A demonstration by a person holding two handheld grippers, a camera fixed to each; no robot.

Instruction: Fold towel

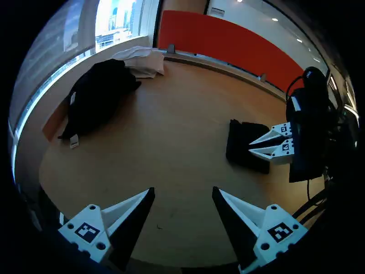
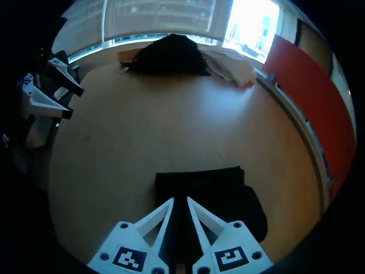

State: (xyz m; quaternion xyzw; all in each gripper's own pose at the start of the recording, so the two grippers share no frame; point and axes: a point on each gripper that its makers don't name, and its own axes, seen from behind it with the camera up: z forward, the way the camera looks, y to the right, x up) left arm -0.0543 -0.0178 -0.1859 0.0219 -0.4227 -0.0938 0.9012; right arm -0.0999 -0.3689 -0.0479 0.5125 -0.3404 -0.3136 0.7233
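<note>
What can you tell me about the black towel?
The towel is black, soft-looking cloth, folded into a thick, roughly rectangular stack with one rounded bulging corner. It lies flat on the wooden table, apart from the other cloth heaps. The right gripper hangs over its near edge, fingers nearly together; whether they pinch it is unclear.
</note>
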